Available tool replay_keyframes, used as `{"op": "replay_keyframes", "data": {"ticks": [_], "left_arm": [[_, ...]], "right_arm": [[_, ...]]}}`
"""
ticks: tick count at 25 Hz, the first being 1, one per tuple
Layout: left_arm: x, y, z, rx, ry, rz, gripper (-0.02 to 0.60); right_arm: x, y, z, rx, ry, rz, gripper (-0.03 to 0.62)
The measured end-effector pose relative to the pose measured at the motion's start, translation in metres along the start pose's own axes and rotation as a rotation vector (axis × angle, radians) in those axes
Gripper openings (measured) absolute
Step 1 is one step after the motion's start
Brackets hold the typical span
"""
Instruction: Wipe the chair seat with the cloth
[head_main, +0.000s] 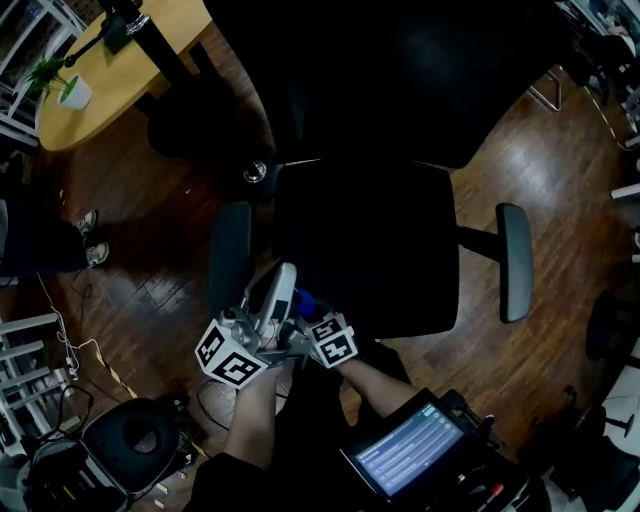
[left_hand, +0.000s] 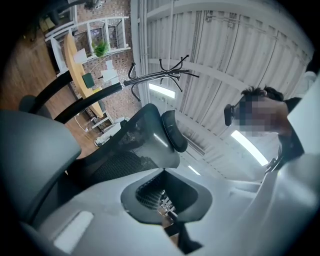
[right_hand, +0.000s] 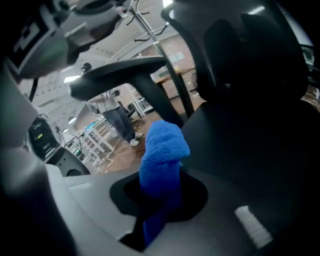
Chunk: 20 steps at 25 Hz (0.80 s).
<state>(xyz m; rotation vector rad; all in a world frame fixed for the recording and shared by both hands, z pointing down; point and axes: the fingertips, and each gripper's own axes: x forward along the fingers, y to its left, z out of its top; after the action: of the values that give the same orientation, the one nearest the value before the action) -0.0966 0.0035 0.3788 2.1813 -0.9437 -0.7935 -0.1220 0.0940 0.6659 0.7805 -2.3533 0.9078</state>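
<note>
Right gripper (right_hand: 150, 227) clamped on cloth (right_hand: 161, 155), tuft left proud of jaws as wiping face, poised just beside near corner of seat (head_main: 370, 250), seemingly to begin a stroke; left gripper (left_hand: 172, 225) closed on nothing, tilted up alongside, probably to keep clear.

The cloth (right_hand: 160, 152) is blue, the chair seat (head_main: 365, 245) black, marker cubes (head_main: 232, 357) black-and-white.

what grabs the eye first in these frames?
The bright blue cloth stands out first, the one spot of colour in a dim scene. It is clamped in the right tool by the near left corner of the black chair seat. Next is the left tool, shut on nothing and aimed up at the chair back and the ceiling.
</note>
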Motion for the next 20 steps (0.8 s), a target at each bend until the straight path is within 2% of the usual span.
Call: {"op": "replay_keyframes", "data": {"ticks": [3, 10, 15, 20], "left_arm": [[-0.005, 0.012, 0.006, -0.007, -0.002, 0.014, -0.008], [-0.006, 0.025, 0.013, -0.027, -0.002, 0.023, -0.008], [0.002, 0.027, 0.007, -0.028, 0.019, 0.018, -0.008], [0.014, 0.025, -0.007, -0.027, 0.057, 0.006, -0.008]], "right_arm": [[0.024, 0.024, -0.008, -0.052, 0.046, 0.047, 0.044], [0.026, 0.006, -0.011, -0.09, 0.06, 0.026, 0.044], [0.004, -0.041, -0.015, -0.018, 0.043, -0.068, 0.044], [-0.048, -0.119, -0.034, 0.048, 0.053, -0.196, 0.044]]}}
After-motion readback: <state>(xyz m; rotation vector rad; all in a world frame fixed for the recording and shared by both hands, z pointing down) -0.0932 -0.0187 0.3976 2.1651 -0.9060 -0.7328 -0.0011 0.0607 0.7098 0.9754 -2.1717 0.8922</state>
